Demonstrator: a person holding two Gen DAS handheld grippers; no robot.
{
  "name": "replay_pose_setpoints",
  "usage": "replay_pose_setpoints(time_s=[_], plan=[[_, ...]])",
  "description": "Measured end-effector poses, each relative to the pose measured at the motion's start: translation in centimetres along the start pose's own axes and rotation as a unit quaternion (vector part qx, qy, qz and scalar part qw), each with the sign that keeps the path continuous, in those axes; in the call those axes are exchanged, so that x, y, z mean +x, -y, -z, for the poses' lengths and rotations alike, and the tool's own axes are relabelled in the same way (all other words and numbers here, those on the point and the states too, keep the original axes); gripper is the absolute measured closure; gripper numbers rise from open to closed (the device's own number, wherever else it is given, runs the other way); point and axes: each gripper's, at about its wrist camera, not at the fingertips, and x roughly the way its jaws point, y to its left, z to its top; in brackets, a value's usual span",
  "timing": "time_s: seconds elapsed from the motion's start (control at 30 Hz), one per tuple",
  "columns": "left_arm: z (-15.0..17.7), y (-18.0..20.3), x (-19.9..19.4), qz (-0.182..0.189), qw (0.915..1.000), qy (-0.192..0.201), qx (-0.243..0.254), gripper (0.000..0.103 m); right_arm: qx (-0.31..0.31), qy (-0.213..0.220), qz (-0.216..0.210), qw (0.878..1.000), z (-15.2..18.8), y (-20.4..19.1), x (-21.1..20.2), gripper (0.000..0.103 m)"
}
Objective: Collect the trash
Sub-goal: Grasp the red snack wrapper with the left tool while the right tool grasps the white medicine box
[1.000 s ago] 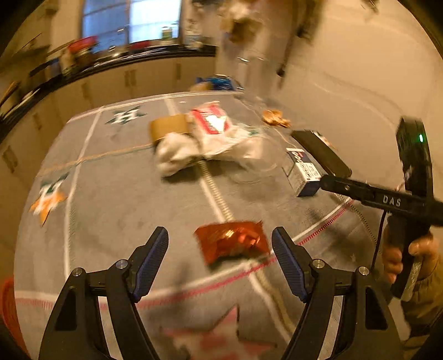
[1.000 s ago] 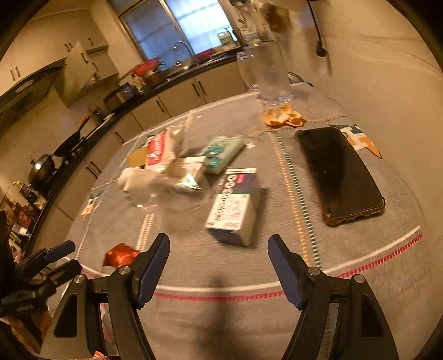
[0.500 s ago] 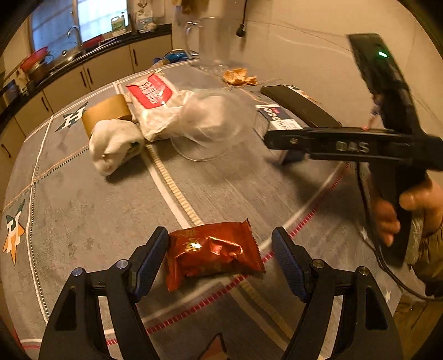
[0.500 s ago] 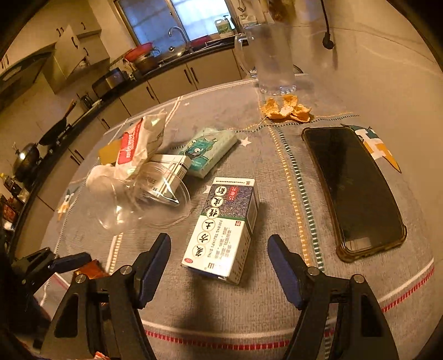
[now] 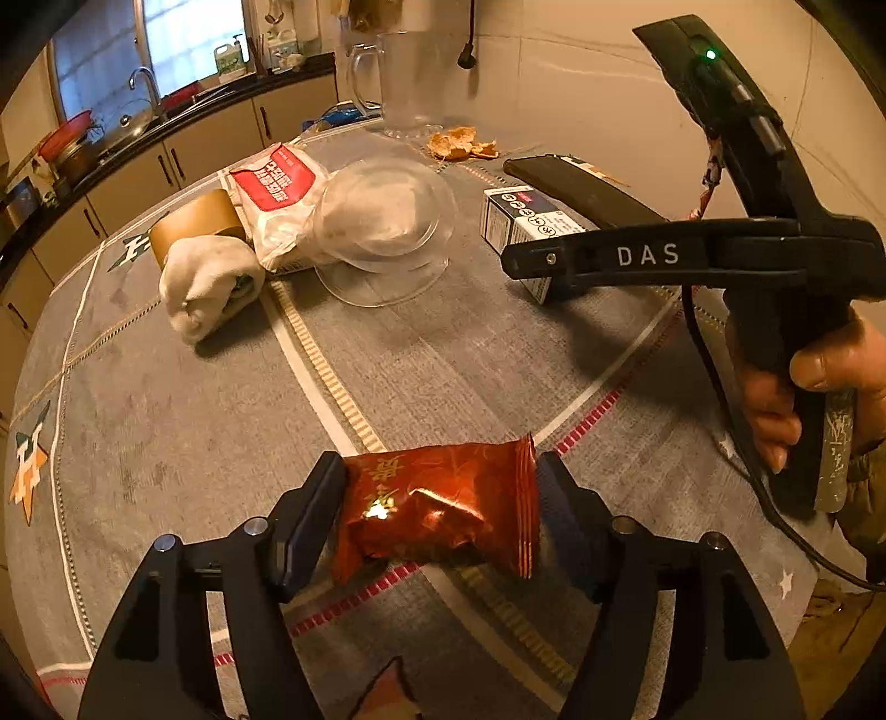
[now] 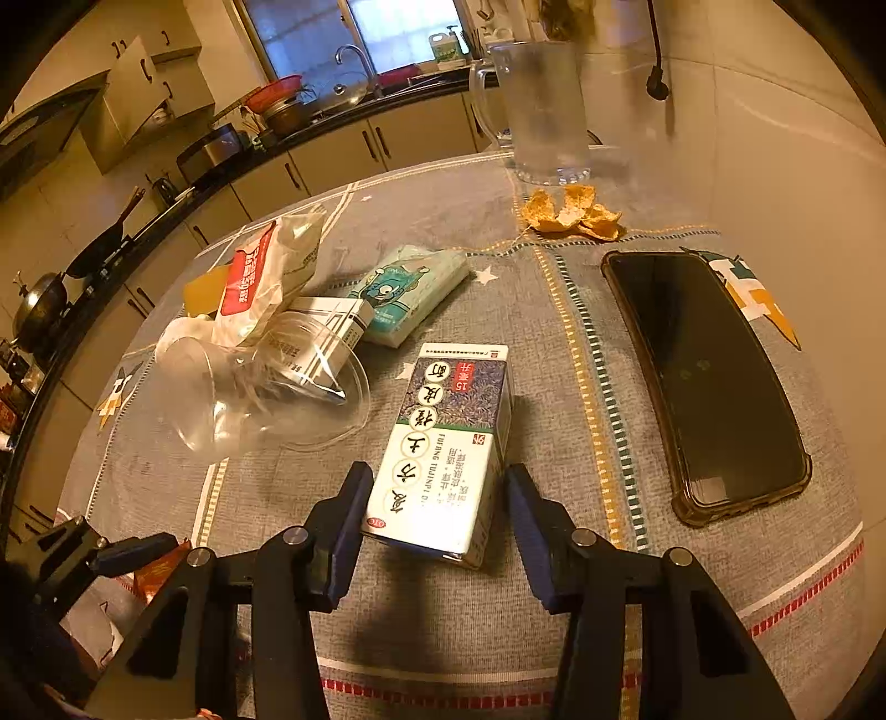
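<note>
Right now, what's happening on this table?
A person with two handheld grippers is collecting trash. The left gripper has its fingers against both ends of a red snack wrapper, apparently gripping it just above the tablecloth. The right gripper is open, straddling the near end of a small carton without clamping it. The phone and orange peel lie untouched.

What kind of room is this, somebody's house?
Most likely a home kitchen. A sink with a tap sits under a window, cabinets run beneath a dark counter, and a cloth-covered table holds everyday clutter.
</note>
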Motion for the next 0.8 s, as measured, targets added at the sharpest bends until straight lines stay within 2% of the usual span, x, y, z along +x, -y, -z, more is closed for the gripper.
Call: replay_pose_setpoints(time_s=[0.03,0.17,0.23,0.57,0.8], plan=[[0.0,-0.2,0.0,0.002,1.0000,-0.001,-0.010,0.046,-0.003,0.000,0.002,1.000,0.0,-0.1,0.0,0.051],[0.7,-0.8,-1.3,0.000,0.9991,0.010,-0.040,0.050,-0.011,0.003,0.003,1.000,0.2,-0.3,-0.4,0.062],[1.1,-1.0,-2.1,-0.001,0.9986,0.018,-0.049,0.056,-0.006,0.005,-0.004,1.000,0.4,-0.2,-0.9,0.062],[3.5,-2.9,-8.3,-0.016,0.9898,0.080,-0.117,0.056,0.009,0.031,-0.036,0.999,2.0,-0.3,-4.7,0.063],[6.3,-5.3,-13.5,-0.061,0.9750,0.125,-0.173,0.056,-0.017,0.044,-0.072,0.996,2.7,-2.9,-7.3,0.063]])
